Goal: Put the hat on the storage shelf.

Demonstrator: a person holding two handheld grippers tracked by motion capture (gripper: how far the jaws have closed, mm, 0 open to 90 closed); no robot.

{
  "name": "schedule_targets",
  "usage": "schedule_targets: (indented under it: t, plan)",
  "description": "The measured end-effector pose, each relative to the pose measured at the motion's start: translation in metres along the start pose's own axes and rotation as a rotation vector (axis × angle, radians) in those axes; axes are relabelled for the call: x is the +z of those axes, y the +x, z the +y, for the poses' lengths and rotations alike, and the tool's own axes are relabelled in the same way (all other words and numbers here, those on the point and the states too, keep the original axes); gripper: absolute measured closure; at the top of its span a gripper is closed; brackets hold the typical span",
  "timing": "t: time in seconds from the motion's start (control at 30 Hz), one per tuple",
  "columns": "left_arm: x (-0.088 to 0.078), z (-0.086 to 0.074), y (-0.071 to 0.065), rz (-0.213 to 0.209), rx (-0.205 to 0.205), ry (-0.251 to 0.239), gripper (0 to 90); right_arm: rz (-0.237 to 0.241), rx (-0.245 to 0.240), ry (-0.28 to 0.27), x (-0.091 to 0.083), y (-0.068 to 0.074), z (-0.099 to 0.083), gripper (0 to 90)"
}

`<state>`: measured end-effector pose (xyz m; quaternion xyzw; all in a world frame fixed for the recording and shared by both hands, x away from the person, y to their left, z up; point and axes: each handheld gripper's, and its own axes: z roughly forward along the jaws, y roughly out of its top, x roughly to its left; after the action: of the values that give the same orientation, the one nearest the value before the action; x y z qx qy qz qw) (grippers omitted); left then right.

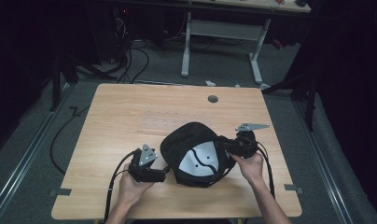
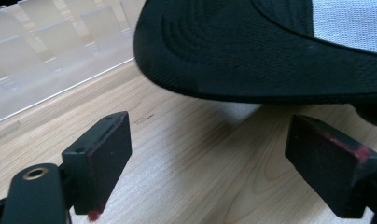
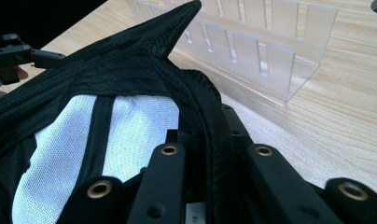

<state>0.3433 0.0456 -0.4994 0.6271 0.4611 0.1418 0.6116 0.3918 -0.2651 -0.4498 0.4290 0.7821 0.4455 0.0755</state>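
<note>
The cap (image 1: 193,154) lies upside down on the bench (image 1: 121,116), near the front edge and a little right of centre, its white mesh lining facing up and its black brim toward ten o'clock. At the cap's three o'clock the right gripper (image 1: 224,145) has its fingers closed tight on the black rim; in the right gripper view the rim band (image 3: 210,154) runs straight down between the two black fingers, pinched there, with the lining to its left. The right hand (image 1: 250,164) wraps that gripper from below at five o'clock of the cap, forearm coming up from the bench's front edge, wrist bent inward so the gripper points toward nine o'clock. At the cap's eight o'clock the left gripper (image 1: 164,171) lies low and level, pointing toward three o'clock, just beside the brim. Its fingers (image 2: 102,158) stand wide apart with nothing between them; the left gripper view shows the brim (image 2: 233,56) above and beyond them, not touched. The left hand (image 1: 133,184) grips it from behind, forearm rising from six o'clock. A clear slotted rack (image 3: 266,51) stands on the bench past the cap, at twelve o'clock.
</note>
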Motion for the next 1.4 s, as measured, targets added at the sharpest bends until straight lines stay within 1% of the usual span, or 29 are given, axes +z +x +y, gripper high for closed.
schedule_targets:
  t: [0.07, 0.2, 0.3, 0.4, 0.47, 0.6, 0.8, 1.0, 1.1, 1.23, 1.27, 1.37, 1.4]
  plan:
    - [0.0, 0.001, -0.002, -0.006, 0.01, 0.002, 15.0, 0.001, 0.001, 0.005, 0.001, 0.001, 0.001, 82.5]
    - [0.0, 0.003, -0.006, -0.014, 0.024, -0.01, 14.8, 0.0, 0.004, 0.026, 0.004, 0.002, 0.001, 82.5]
    - [0.0, 0.004, -0.007, -0.02, 0.026, -0.001, 15.2, 0.0, 0.001, 0.043, 0.005, 0.001, 0.0, 82.4]
    - [0.0, 0.004, -0.008, -0.024, 0.028, 0.005, 15.4, -0.012, -0.002, 0.055, 0.004, 0.002, 0.0, 82.4]
    - [0.0, 0.004, -0.009, -0.024, 0.036, 0.007, 15.5, -0.015, -0.004, 0.062, 0.004, 0.002, 0.0, 82.4]
    - [0.0, 0.003, -0.011, -0.026, 0.063, -0.003, 18.4, -0.024, -0.002, 0.084, 0.005, 0.002, -0.001, 82.4]
    - [-0.003, 0.003, -0.012, -0.032, 0.084, -0.016, 23.4, -0.027, -0.001, 0.097, 0.006, 0.003, -0.001, 82.3]
    - [-0.004, 0.003, -0.013, -0.032, 0.09, -0.023, 27.1, -0.019, -0.002, 0.108, 0.007, 0.005, -0.002, 82.1]
    - [-0.004, 0.003, -0.013, -0.029, 0.101, -0.025, 28.0, -0.012, -0.001, 0.115, 0.008, 0.005, -0.002, 82.2]
    - [-0.003, 0.001, -0.014, -0.019, 0.128, -0.023, 28.2, 0.005, -0.005, 0.121, 0.009, 0.008, -0.001, 82.1]
    - [-0.003, 0.001, -0.015, -0.019, 0.138, -0.022, 28.6, 0.006, -0.015, 0.122, 0.009, 0.009, -0.001, 82.1]
    - [-0.004, 0.001, -0.017, -0.022, 0.164, -0.026, 32.5, 0.016, -0.012, 0.123, 0.011, 0.011, -0.001, 82.0]
    - [-0.005, 0.001, -0.018, -0.027, 0.163, -0.038, 35.2, 0.021, -0.011, 0.124, 0.011, 0.012, -0.001, 82.0]
